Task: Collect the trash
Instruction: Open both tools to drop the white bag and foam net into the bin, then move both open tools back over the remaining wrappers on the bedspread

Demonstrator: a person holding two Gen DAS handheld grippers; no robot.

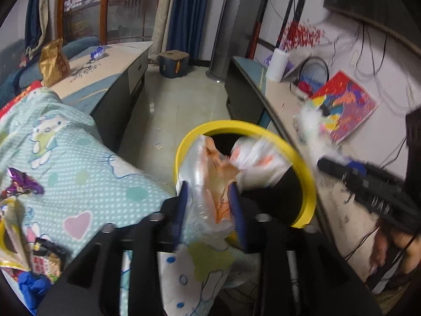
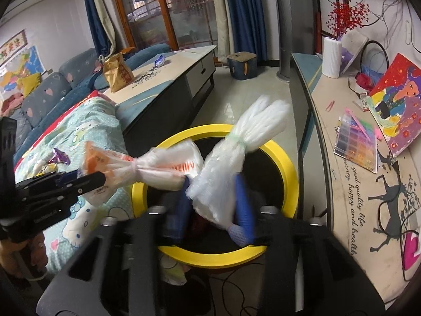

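Both grippers are over the bin (image 2: 285,168) with a tied bag between the fingers of each. My left gripper (image 1: 209,208) has the clear bag with orange print (image 1: 213,179) between its blue fingers (image 1: 236,210); my right gripper (image 2: 214,205) has the white bag (image 2: 223,173) the same way, its knotted top fanned out above the yellow rim. The jaws on both sides stand partly apart, and with the blur I cannot tell whether the pads press on the plastic or have let go, so I would not call either bag dropped yet. As I judge it, the task is partway: these two bags are at the bin but not clearly in it, and more remains, namely the purple wrapper (image 1: 19,184) and snack packets (image 1: 42,262) on the bed cover (image 1: 86,158), plus a brown paper bag (image 2: 117,72) and a blue wrapper (image 2: 159,60) on the far surface (image 2: 171,79). Both grippers tilt steeply downward at the bin mouth, left coming in from the bed side, right from above the near rim, a hand (image 2: 29,252) visible on the left handle.
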